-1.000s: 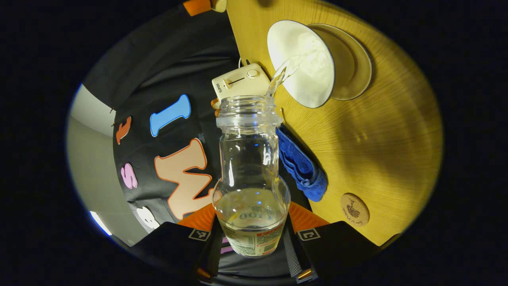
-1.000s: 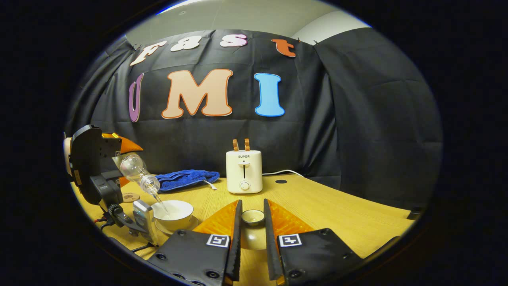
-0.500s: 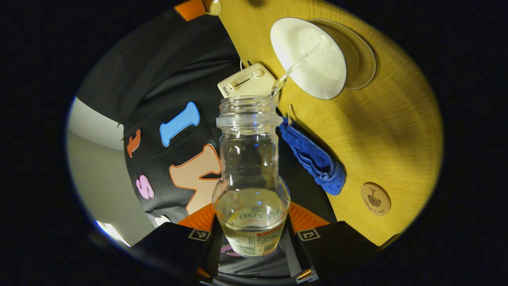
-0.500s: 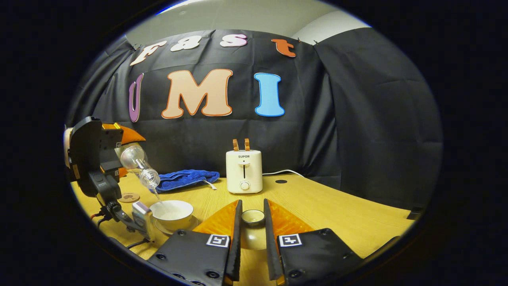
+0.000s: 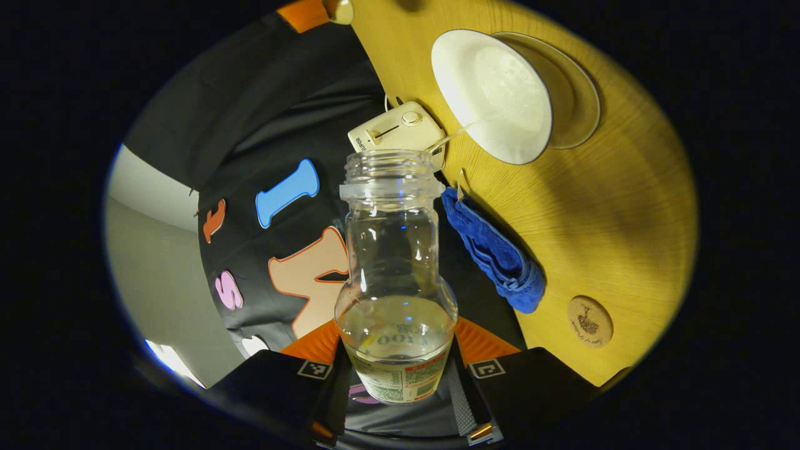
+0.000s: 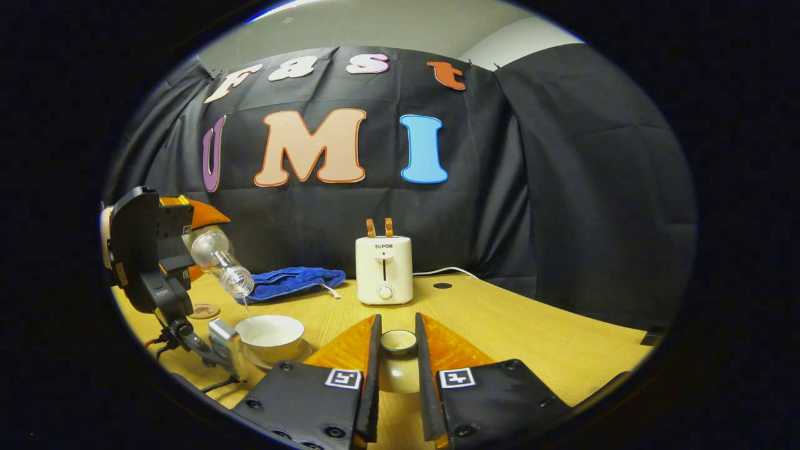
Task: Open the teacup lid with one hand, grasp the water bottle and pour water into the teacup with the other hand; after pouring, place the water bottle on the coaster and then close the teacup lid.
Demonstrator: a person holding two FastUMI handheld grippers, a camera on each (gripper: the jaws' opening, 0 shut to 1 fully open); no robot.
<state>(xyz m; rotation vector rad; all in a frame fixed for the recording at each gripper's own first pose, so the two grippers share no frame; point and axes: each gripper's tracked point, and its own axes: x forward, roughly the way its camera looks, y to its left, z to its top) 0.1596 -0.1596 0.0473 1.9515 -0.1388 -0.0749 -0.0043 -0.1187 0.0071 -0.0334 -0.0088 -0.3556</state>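
My left gripper (image 5: 400,369) has its fingers clamped on the body of the water bottle (image 5: 395,275), which is tilted with its open mouth toward the teacup (image 5: 494,97). A thin stream of water falls from the mouth into the teacup, which stands on its saucer (image 5: 578,100) on the tabletop (image 5: 600,206). My right gripper (image 6: 397,375) grasps the teacup lid (image 6: 398,342) above the tabletop. The coaster (image 5: 590,321) lies beside the blue towel (image 5: 494,253), with nothing on it.
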